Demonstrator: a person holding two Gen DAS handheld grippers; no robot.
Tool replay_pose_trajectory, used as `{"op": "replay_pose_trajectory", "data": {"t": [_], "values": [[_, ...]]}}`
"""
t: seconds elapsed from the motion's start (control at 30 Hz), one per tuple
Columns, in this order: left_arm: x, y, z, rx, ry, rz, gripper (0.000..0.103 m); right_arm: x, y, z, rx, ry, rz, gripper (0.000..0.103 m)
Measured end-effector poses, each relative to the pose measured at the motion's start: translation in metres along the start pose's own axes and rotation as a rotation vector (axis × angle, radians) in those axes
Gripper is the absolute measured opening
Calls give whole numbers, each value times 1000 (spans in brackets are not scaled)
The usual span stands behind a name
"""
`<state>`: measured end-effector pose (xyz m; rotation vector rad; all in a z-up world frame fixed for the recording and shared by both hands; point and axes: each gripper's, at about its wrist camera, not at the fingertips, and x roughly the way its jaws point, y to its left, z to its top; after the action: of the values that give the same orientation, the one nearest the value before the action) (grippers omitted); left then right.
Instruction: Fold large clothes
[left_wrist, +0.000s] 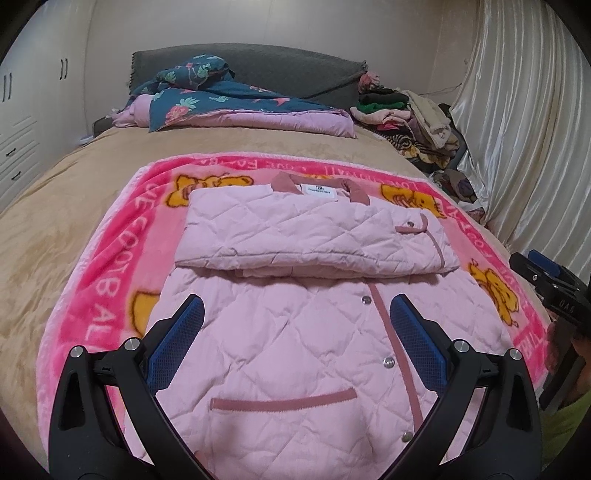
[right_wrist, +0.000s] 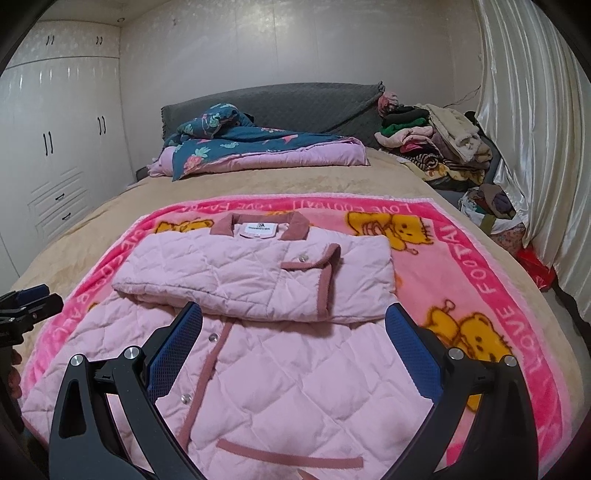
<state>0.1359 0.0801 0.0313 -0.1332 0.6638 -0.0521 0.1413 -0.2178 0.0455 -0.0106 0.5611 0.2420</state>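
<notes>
A pale pink quilted jacket (left_wrist: 295, 343) with dusty-rose trim lies front up on a bright pink cartoon blanket (left_wrist: 110, 258) on the bed. Its sleeves are folded across the chest in a band (left_wrist: 306, 232) below the collar. It also shows in the right wrist view (right_wrist: 280, 384), with the sleeve band (right_wrist: 258, 277) and blanket (right_wrist: 480, 280). My left gripper (left_wrist: 297, 314) is open and empty, hovering over the jacket's lower half. My right gripper (right_wrist: 293, 321) is open and empty over the same area, and it shows at the right edge of the left view (left_wrist: 554, 288).
A tan bedspread (left_wrist: 74, 184) covers the bed. A dark floral quilt (left_wrist: 229, 99) lies by the grey headboard (left_wrist: 295, 70). A pile of clothes (left_wrist: 413, 118) sits at the far right corner beside a shiny curtain (left_wrist: 524, 129). White wardrobes (right_wrist: 55, 147) stand left.
</notes>
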Motion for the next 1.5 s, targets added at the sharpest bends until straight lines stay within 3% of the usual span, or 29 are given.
{"op": "replay_pose_trajectory", "data": {"t": [0.93,1.5], "values": [[-22,-2,-45,-2,30,51,95,-31,-31,-29,10,29,-49,99],[-27,22,-82,-12,90,149,95,-32,-35,-69,-9,115,-48,99]]}}
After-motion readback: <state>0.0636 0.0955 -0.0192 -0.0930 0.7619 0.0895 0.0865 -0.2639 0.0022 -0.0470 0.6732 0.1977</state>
